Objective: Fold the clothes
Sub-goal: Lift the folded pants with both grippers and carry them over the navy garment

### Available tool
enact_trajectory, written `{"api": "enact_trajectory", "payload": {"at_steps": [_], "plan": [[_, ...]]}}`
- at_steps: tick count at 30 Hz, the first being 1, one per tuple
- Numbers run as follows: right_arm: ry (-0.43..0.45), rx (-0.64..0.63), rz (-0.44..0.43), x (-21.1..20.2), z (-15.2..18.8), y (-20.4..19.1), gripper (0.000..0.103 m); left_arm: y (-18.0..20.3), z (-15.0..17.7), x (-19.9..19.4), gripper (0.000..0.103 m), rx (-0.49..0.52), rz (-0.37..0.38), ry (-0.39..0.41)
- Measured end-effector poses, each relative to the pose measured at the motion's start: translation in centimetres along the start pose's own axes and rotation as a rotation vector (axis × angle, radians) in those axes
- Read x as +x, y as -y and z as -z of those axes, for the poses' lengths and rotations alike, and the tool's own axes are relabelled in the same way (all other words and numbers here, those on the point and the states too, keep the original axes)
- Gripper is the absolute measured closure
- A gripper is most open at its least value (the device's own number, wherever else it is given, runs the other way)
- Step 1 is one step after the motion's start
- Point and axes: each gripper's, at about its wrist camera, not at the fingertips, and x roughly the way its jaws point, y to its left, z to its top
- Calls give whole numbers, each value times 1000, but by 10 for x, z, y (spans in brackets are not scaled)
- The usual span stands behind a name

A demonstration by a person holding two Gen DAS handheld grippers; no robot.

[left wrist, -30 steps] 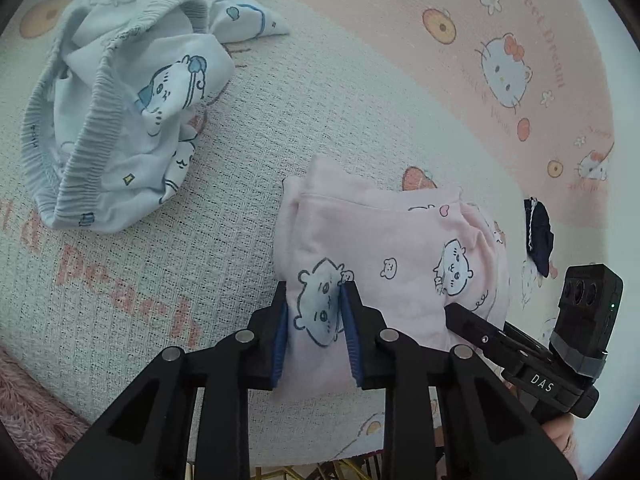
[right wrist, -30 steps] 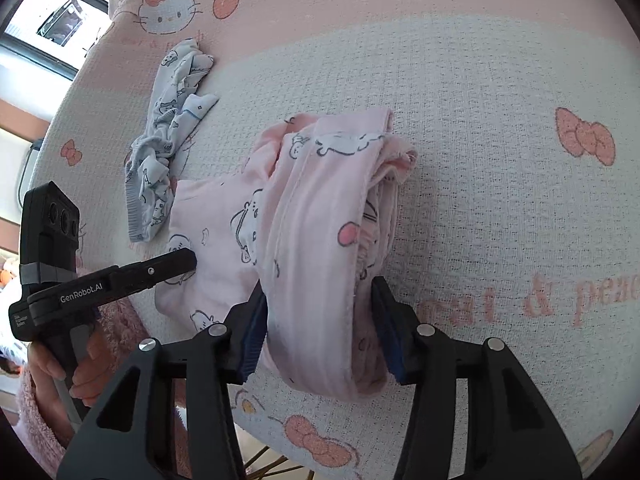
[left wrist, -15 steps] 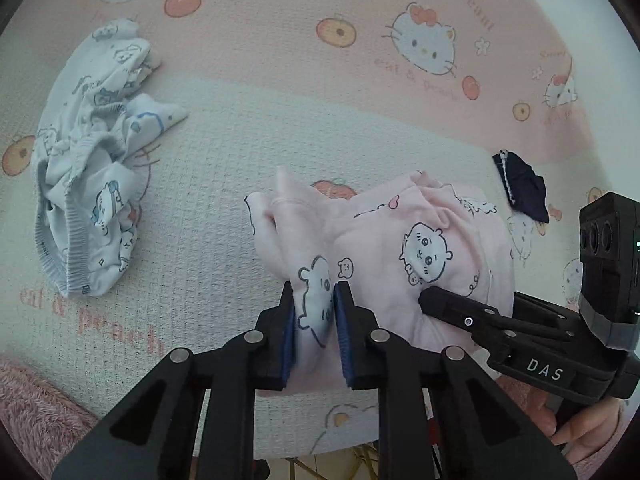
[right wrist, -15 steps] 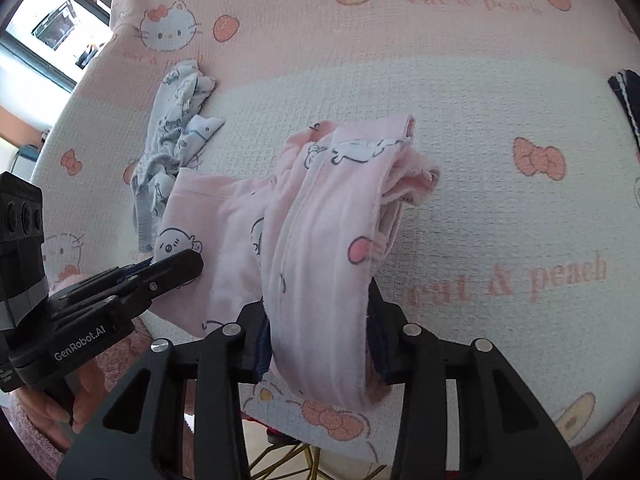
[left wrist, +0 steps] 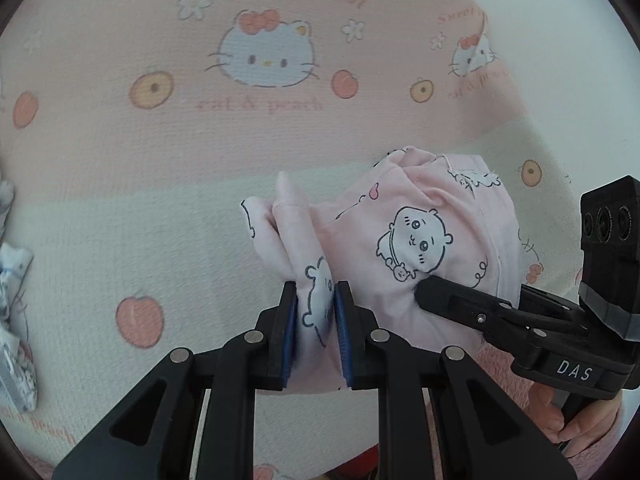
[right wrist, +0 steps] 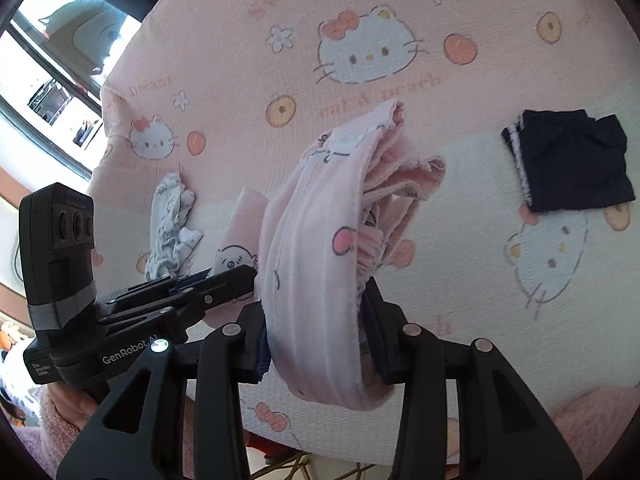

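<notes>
Both grippers clamp one pink garment [left wrist: 420,240] — left gripper [left wrist: 316,316] on a corner, right gripper [right wrist: 316,320] on its bunched waistband.

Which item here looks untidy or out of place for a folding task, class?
The pale blue printed garment lies crumpled in a heap on the blanket, unlike the dark garment folded flat. The pink garment hangs bunched between both tools, not yet folded.

A pink and cream blanket [left wrist: 120,208] with cartoon cats, peaches and pink lettering covers the surface. At upper left of the right wrist view, a window [right wrist: 52,76] shows bright daylight.
</notes>
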Motion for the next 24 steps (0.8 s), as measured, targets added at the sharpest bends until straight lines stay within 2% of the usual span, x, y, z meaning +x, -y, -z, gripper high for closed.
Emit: {"api": "enact_trajectory", "payload": {"at_steps": [9, 13, 18, 20, 21, 23, 24], "plan": [[102, 78, 69, -72, -80, 112, 64, 90, -84, 60, 86, 149, 57, 40], [136, 91, 111, -93, -116, 163, 64, 139, -121, 87, 86, 165, 102, 69], [125, 61, 162, -87, -140, 216, 64, 160, -128, 137, 86, 154, 81, 86], [122, 45, 164, -73, -141, 237, 63, 160, -121, 163, 86, 151, 57, 98], [117, 38, 172, -63, -141, 250, 63, 155, -115, 180, 86, 141, 21, 92], [88, 22, 221, -38, -136, 279, 63, 145, -105, 214, 86, 120, -51, 77], [73, 13, 245, -25, -133, 294, 63, 133, -98, 235, 86, 79, -57, -8]]}}
